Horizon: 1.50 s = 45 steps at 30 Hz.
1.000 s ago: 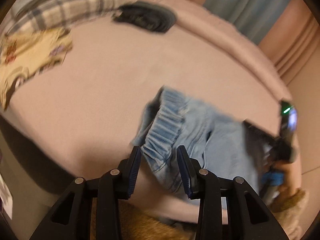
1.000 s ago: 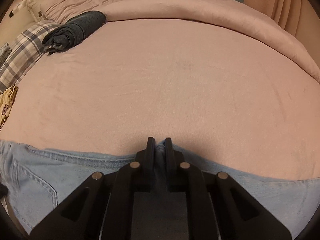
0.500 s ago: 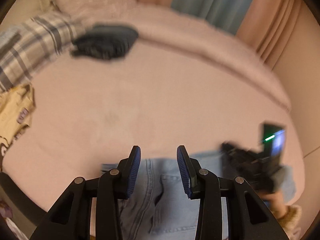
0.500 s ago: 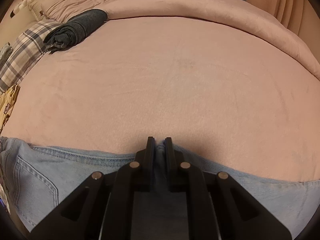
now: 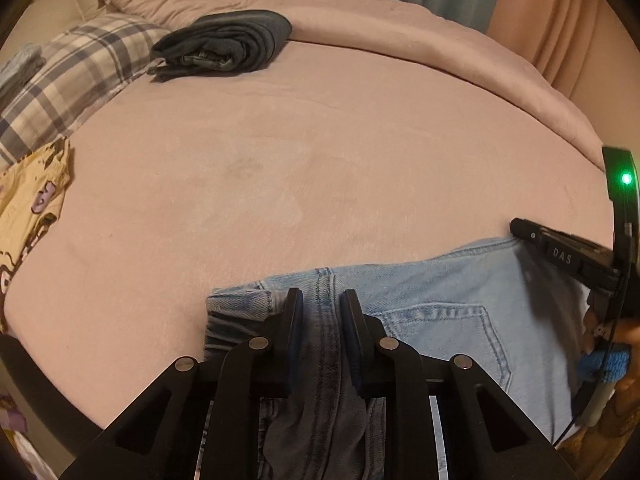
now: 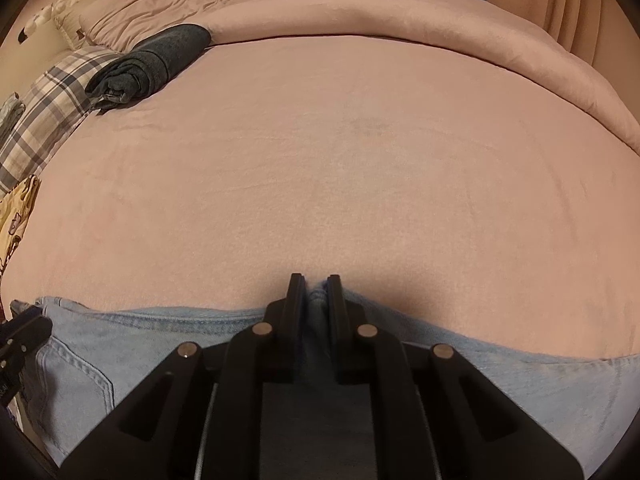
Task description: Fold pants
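Light blue jeans [image 5: 440, 304] lie at the near edge of the pink bed, back pocket up. My left gripper [image 5: 320, 300] has its jaws closed onto a bunched fold of denim near the centre seam. My right gripper [image 6: 316, 284] is shut on the jeans' [image 6: 132, 336] top edge. The right gripper's body also shows at the right of the left wrist view [image 5: 560, 256], at the jeans' far corner. The left gripper's tip [image 6: 20, 332] shows at the left edge of the right wrist view.
A folded dark grey garment [image 5: 224, 44] lies at the far side of the bed [image 5: 320, 140]. A plaid cloth [image 5: 68, 76] and a yellow printed cloth [image 5: 28, 208] lie at the left. A rolled pink duvet [image 6: 400, 12] runs along the back.
My left gripper swung from the elastic waistband side round onto the jeans and closed from open onto the denim. The right gripper stayed shut on the edge, nearly still.
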Each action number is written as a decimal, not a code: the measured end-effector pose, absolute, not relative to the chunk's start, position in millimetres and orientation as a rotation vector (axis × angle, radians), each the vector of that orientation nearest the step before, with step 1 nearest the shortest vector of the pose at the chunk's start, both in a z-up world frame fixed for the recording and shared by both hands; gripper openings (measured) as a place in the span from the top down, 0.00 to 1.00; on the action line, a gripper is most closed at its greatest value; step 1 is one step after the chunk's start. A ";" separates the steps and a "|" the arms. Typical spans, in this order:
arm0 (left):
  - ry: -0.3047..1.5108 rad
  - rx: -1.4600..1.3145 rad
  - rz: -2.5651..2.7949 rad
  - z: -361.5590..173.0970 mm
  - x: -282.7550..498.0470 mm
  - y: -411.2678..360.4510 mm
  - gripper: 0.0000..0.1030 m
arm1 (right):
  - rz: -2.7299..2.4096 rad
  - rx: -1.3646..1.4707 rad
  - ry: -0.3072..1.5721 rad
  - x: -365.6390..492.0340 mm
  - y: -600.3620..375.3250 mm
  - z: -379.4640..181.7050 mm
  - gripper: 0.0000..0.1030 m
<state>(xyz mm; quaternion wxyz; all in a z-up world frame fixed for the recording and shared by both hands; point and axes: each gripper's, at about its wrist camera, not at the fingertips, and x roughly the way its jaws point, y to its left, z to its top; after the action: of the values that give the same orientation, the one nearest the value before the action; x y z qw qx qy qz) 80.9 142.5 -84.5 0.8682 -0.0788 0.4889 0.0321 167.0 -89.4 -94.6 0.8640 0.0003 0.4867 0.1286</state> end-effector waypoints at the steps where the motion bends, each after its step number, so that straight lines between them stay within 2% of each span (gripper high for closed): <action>1: 1.034 -0.178 0.060 -85.4 85.9 146.9 0.76 | 0.270 0.001 1.020 167.3 -89.7 -94.7 0.93; 7: 1.041 -0.242 0.046 -77.8 79.2 147.5 0.76 | 0.251 -0.003 1.021 171.7 -87.8 -93.7 0.93; 10: 1.024 -0.242 0.033 -59.6 70.9 145.5 0.76 | 0.264 0.004 1.025 169.5 -87.4 -84.3 0.87; 12: 0.993 -0.253 0.001 -48.9 62.8 143.7 0.76 | 0.305 0.040 1.038 167.4 -91.5 -75.3 0.80; 14: 0.992 -0.252 -0.016 -48.6 60.6 142.2 0.76 | 0.372 0.065 1.073 166.1 -94.2 -70.7 0.54; 16: 1.032 -0.232 0.033 -61.4 65.2 143.3 0.76 | 0.416 0.059 1.100 163.3 -92.8 -72.0 0.46; 18: 1.065 -0.243 0.067 -76.2 67.3 147.3 0.76 | 0.396 -0.013 1.107 159.3 -86.5 -78.6 0.48; 24: 1.028 -0.182 0.095 -79.3 61.6 140.2 0.76 | 0.329 -0.054 1.059 154.2 -84.1 -90.7 0.78; 25: 1.020 -0.170 0.097 -79.2 58.8 137.6 0.76 | 0.315 -0.058 1.053 157.0 -85.6 -91.8 0.80; 38: 1.000 -0.208 0.121 -80.6 53.7 142.4 0.76 | 0.260 -0.105 1.025 162.6 -77.2 -95.3 0.81; 45: 0.957 -0.209 0.066 -40.6 42.4 114.9 0.76 | 0.281 -0.011 1.003 145.5 -101.4 -70.8 0.80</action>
<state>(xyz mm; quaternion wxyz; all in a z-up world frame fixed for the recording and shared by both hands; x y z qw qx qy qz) 42.4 114.9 -40.6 0.8819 -0.1005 0.4595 0.0315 145.5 -101.4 -70.8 0.8674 -0.0053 0.4791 0.1343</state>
